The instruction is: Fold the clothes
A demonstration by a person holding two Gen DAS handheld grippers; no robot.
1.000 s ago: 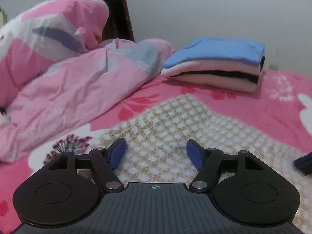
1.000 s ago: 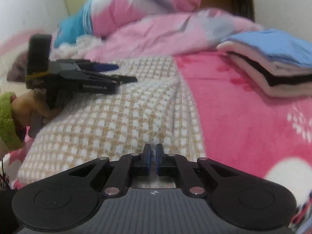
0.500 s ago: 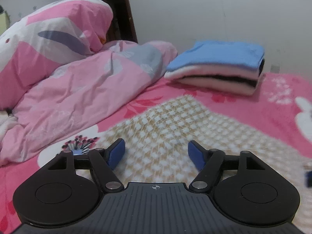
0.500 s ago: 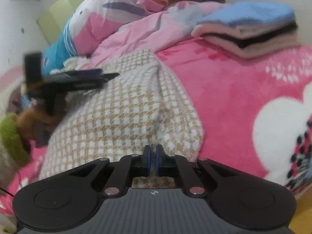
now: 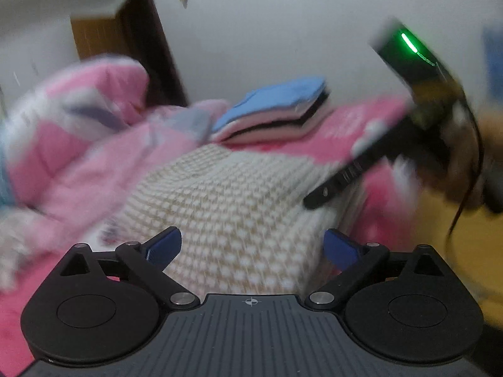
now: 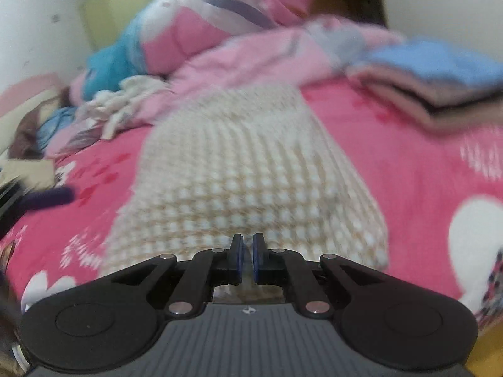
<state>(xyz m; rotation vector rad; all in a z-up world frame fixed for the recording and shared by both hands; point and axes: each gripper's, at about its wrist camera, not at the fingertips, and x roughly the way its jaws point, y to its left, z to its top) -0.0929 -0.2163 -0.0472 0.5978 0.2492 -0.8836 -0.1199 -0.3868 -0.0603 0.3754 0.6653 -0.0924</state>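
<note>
A cream-and-tan checked knit garment [image 5: 232,194] lies folded on the pink bedspread [image 6: 408,169]. My left gripper [image 5: 253,248] hovers at its near edge. Its jaws are opening wide, with nothing pressed between the blue pads. In the right wrist view the same garment [image 6: 251,169] stretches away from my right gripper [image 6: 246,256], which is shut on its near edge. From the left wrist view that right gripper [image 5: 317,196] reaches in from the right to the garment's right edge, held by a hand [image 5: 459,144]. A blurred left fingertip [image 6: 55,197] shows at the far left.
A stack of folded clothes [image 5: 276,116] with a blue one on top sits behind the garment, near the wall. A rumpled pink duvet [image 5: 94,144] fills the left. Loose clothes [image 6: 125,100] lie heaped at the back left. The yellow floor [image 5: 465,251] shows past the bed's right edge.
My left gripper has spread its jaws wider and swung off the garment toward its left side, so the right gripper now shows in its view. The right gripper stays shut and shifted slightly.
</note>
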